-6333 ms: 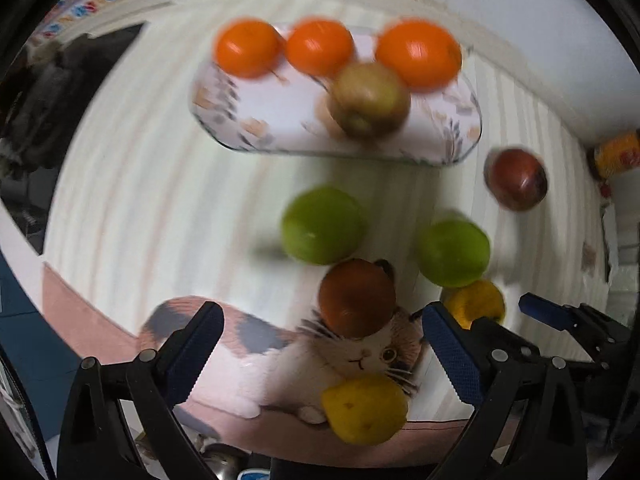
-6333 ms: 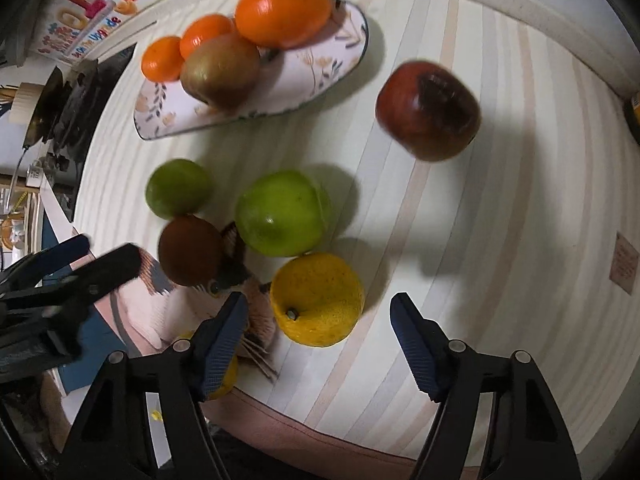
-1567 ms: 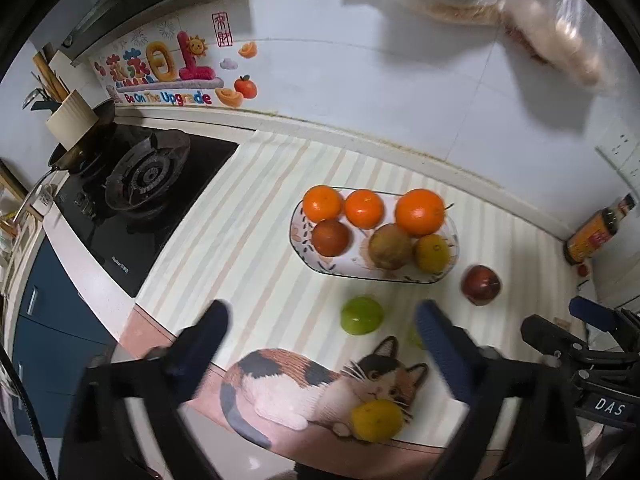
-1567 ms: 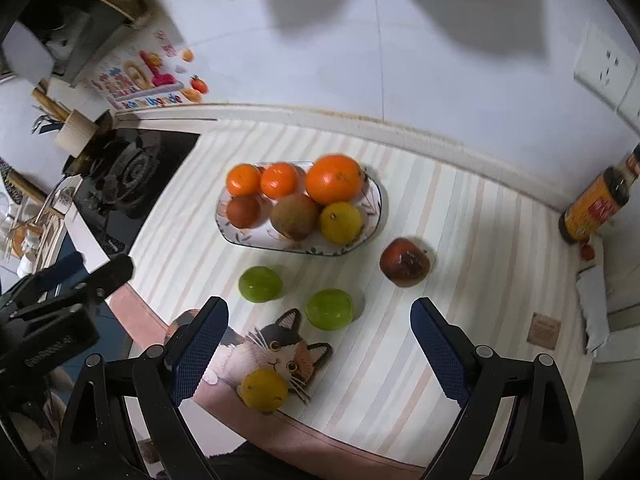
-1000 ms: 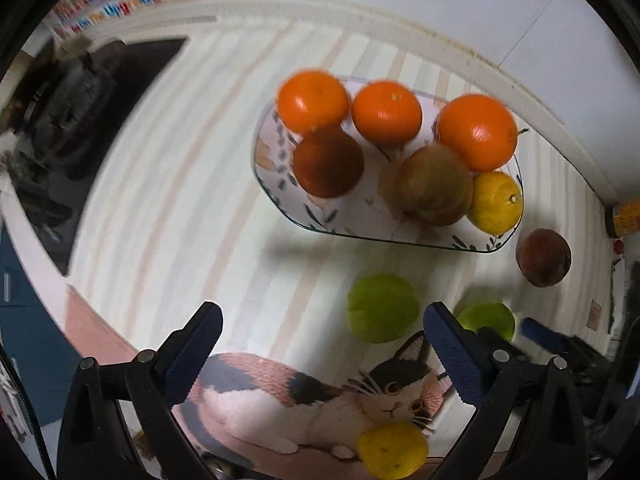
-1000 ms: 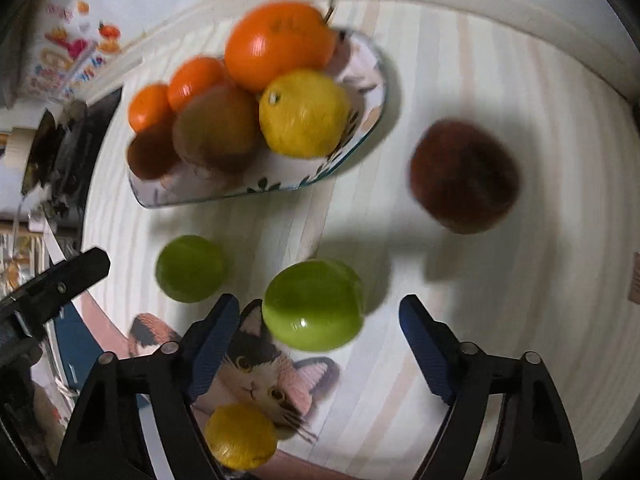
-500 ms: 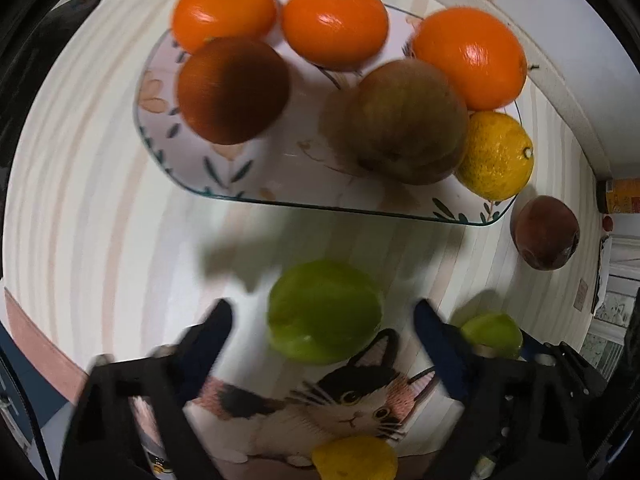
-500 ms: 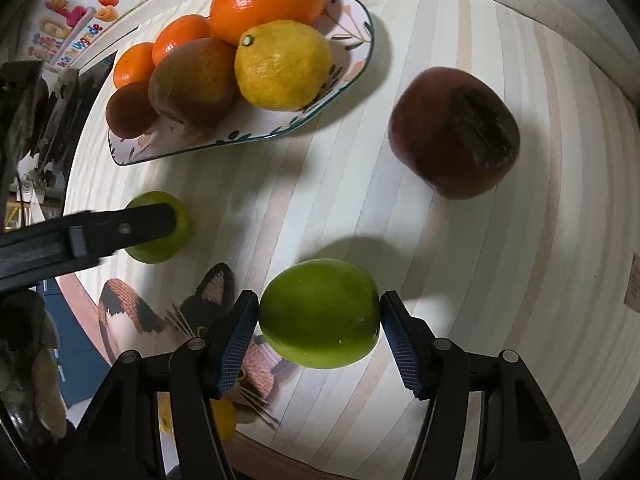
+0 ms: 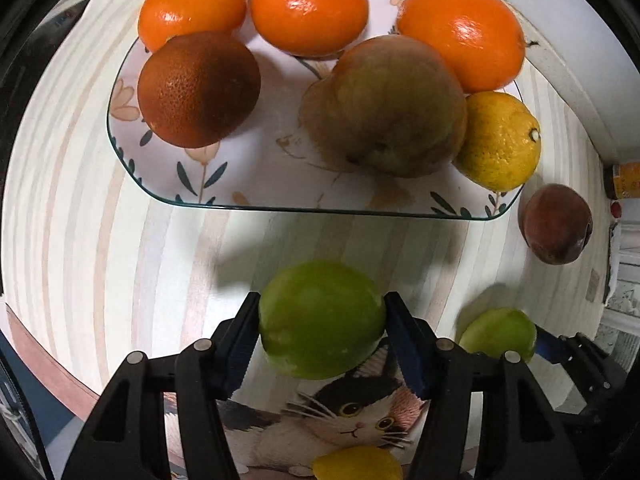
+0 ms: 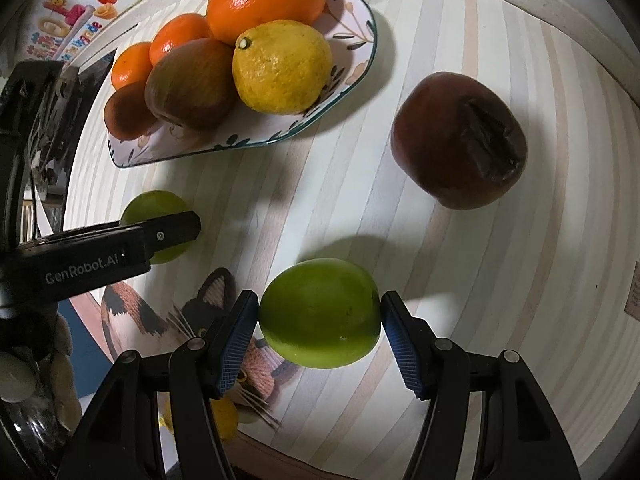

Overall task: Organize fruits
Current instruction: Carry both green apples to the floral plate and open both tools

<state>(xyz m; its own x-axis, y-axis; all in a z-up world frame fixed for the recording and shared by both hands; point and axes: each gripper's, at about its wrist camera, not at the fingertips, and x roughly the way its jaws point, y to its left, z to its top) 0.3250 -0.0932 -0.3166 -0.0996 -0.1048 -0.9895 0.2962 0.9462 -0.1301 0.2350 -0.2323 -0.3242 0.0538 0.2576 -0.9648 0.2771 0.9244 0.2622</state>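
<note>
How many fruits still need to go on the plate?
Six fruits already sit on the plate. Each gripper is closed around a green fruit: the left gripper on one green fruit, the right gripper on the other green fruit. Left on the counter: the dark red fruit and a yellow fruit on the cat mat. So four remain.

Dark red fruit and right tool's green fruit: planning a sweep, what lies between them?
Only bare striped counter between the dark red fruit and green fruit, per the right wrist view.
</note>
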